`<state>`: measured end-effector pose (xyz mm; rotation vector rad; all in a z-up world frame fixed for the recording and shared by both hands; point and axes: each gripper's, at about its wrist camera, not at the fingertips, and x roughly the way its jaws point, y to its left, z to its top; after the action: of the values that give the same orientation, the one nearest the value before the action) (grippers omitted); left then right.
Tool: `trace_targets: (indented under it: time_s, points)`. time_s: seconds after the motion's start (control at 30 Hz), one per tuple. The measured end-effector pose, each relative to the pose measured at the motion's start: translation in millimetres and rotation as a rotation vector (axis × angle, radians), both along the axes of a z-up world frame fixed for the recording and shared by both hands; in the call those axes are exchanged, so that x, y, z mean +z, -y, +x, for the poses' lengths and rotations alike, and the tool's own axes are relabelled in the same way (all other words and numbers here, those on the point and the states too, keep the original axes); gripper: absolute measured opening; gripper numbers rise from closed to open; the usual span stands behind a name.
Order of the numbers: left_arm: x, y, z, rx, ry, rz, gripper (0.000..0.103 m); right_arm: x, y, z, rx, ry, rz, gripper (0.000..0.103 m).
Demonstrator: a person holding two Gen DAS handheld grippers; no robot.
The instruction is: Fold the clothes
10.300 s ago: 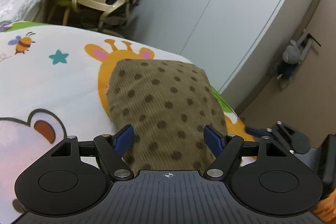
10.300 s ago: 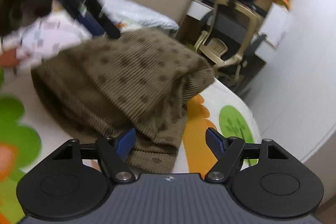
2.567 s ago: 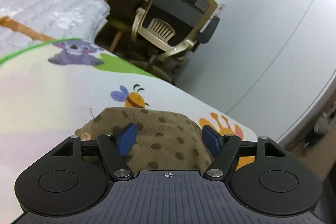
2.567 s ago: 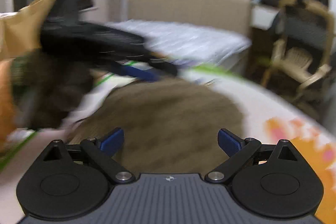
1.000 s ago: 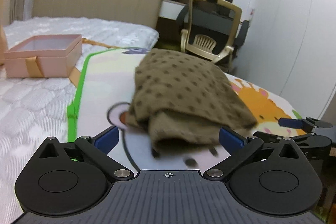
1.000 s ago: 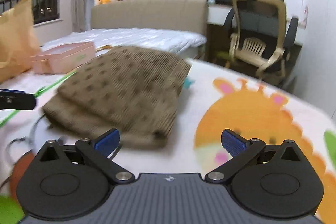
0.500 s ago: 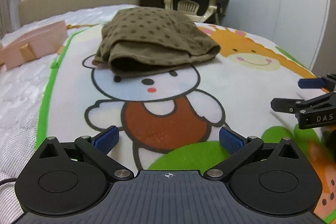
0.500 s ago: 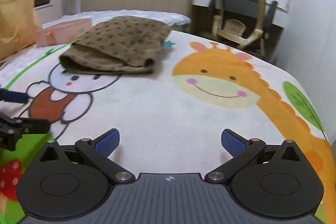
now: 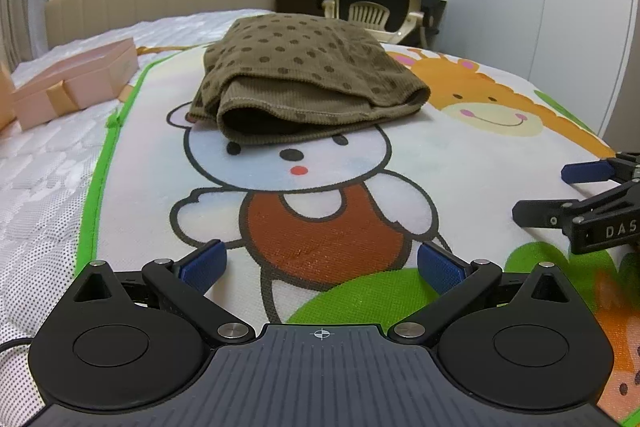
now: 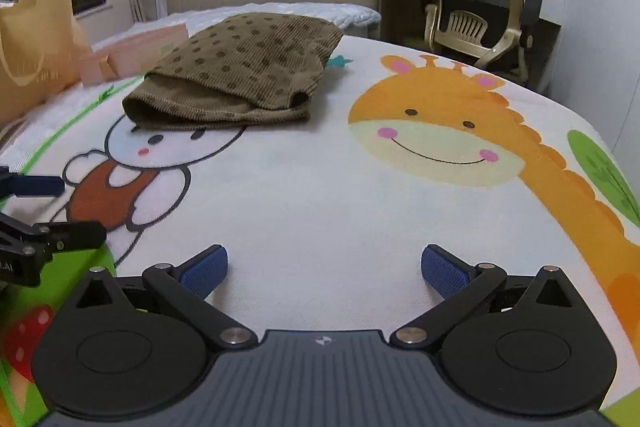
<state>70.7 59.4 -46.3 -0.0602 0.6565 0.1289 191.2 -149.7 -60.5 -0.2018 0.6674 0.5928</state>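
Garment: folded brown dotted garment on cartoon blanket, well ahead of both fingertips
Left gripper: fingers spread wide; empty
Right gripper: fingers spread wide; empty

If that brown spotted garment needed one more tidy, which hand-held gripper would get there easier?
Probably the left hand-held gripper: the folded brown garment lies straight ahead of it, but off to the left of the right hand-held gripper. Both are open and empty.
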Motion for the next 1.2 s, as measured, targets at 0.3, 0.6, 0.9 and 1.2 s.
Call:
trace_targets:
  time_s: [0.3, 0.6, 0.9, 1.2]
  points:
    - [0.0, -2.2, 0.4, 0.008, 0.004, -0.012, 0.103, -0.6, -3.1, -1.5, -0.004, 0.003, -0.007, 0.103]
    - [-0.1, -5.1, 0.1, 0.011, 0.009, -0.028, 0.103, -1.2, -3.4, -1.8, -0.005, 0.002, -0.006, 0.103]
    - [0.2, -5.6, 0.3, 0.011, 0.010, -0.032, 0.103, -0.8, -3.1, -1.3, -0.005, 0.002, -0.005, 0.103]
    - [0.4, -6.2, -0.3, 0.011, 0.012, -0.035, 0.103, -0.8, -3.2, -1.2, -0.006, 0.002, -0.004, 0.103]
